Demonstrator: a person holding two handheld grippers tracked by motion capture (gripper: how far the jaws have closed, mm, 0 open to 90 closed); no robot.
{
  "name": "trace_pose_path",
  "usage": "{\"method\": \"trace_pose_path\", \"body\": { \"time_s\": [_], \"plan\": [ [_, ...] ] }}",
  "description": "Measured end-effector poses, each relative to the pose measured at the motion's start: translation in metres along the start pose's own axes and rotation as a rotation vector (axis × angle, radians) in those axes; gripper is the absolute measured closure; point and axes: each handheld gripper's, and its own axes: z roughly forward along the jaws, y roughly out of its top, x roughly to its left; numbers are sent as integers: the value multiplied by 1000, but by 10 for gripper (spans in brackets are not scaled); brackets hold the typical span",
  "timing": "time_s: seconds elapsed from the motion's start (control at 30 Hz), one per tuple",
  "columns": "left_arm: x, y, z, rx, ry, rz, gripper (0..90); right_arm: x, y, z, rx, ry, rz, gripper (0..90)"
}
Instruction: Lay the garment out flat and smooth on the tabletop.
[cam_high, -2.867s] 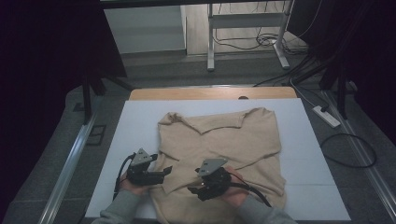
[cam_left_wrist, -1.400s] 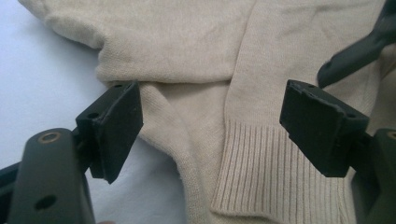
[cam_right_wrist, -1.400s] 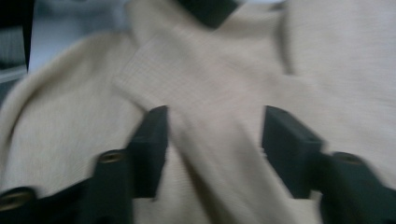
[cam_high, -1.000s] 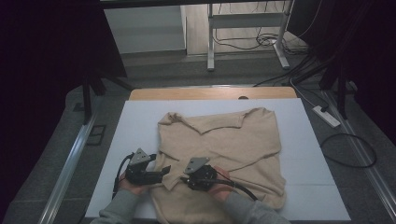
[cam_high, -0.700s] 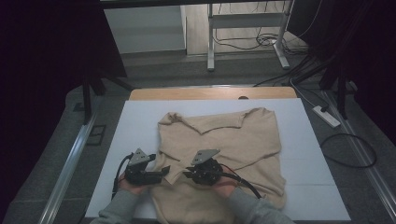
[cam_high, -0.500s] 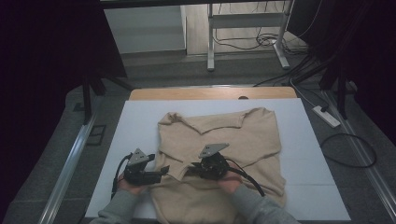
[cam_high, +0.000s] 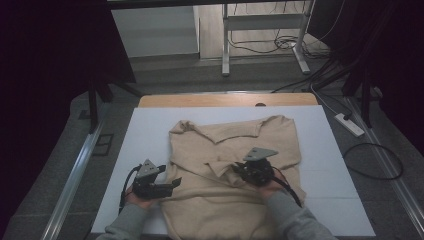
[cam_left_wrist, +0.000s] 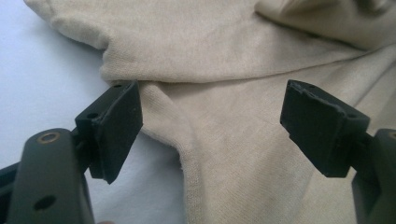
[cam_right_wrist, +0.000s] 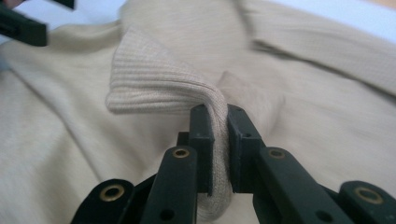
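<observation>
A beige knit sweater (cam_high: 260, 140) lies spread on the white board (cam_high: 150, 130). My right gripper (cam_high: 235, 172) hovers over its middle, shut on the ribbed sleeve cuff (cam_right_wrist: 154, 84), which folds up between the pads (cam_right_wrist: 218, 116). Its jaws have just been closing with the cuff between them. My left gripper (cam_high: 172, 184) rests at the sweater's left edge. Its jaws stand wide open (cam_left_wrist: 210, 126) astride the sweater's side edge (cam_left_wrist: 187, 140), and the pads do not press on the fabric.
A wooden table edge (cam_high: 200, 100) shows beyond the white board. A power strip (cam_high: 350, 125) and a looped cable (cam_high: 372, 160) lie on the floor at the right. Metal frame legs (cam_high: 225, 45) stand behind the table.
My right gripper has moved right and away from me, lifting slightly with the sleeve cuff pinched in it. The left gripper has stayed where it was.
</observation>
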Motion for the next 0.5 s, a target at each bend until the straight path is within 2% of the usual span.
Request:
{"method": "trace_pose_path", "body": {
  "time_s": [0.2,0.23,0.5],
  "plan": [
    [-1,0,-1,-2,0,4,209,-33,-15,-36,-35,-108,72,812],
    [-1,0,-1,-2,-1,5,209,-40,-20,-42,-37,-139,81,812],
    [0,-1,-1,1,-2,4,208,-69,-50,-73,0,-314,100,811]
  ]
}}
